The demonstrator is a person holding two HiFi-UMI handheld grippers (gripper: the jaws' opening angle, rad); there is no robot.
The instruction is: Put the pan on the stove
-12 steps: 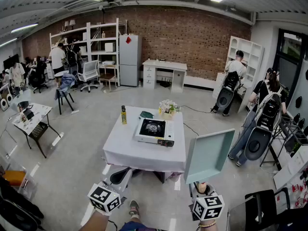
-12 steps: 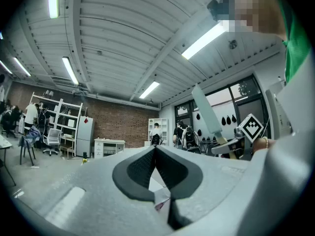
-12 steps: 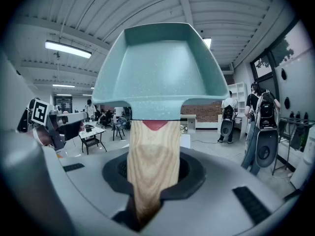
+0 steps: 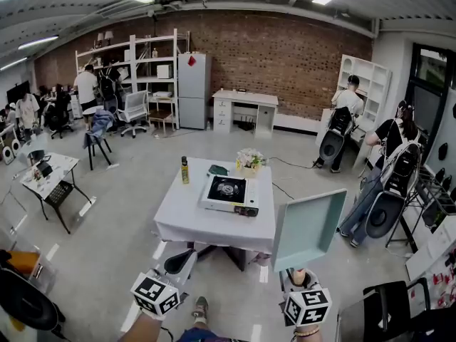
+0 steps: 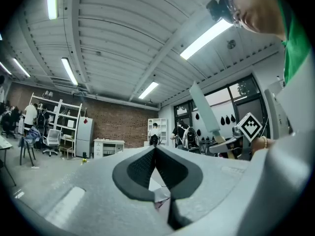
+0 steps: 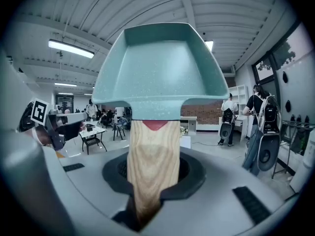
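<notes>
My right gripper (image 6: 153,183) is clamped on the pan's handle (image 6: 153,156), a stub of pale wood grain that stands straight up between my jaws. A small red tab shows where the wood meets the metal. Above it the pan (image 6: 160,68) rises upright in the air: square with rounded corners, pale teal with fine speckles, its low walls flaring outward. My left gripper (image 5: 155,157) holds nothing, its dark pads brought together at the tips. In the head view the pan (image 4: 310,228) hangs over the floor, just off the near right corner of the table (image 4: 214,228). The stove (image 4: 228,193) sits on that table's white cloth, well apart from the pan, with a dark burner in its middle.
</notes>
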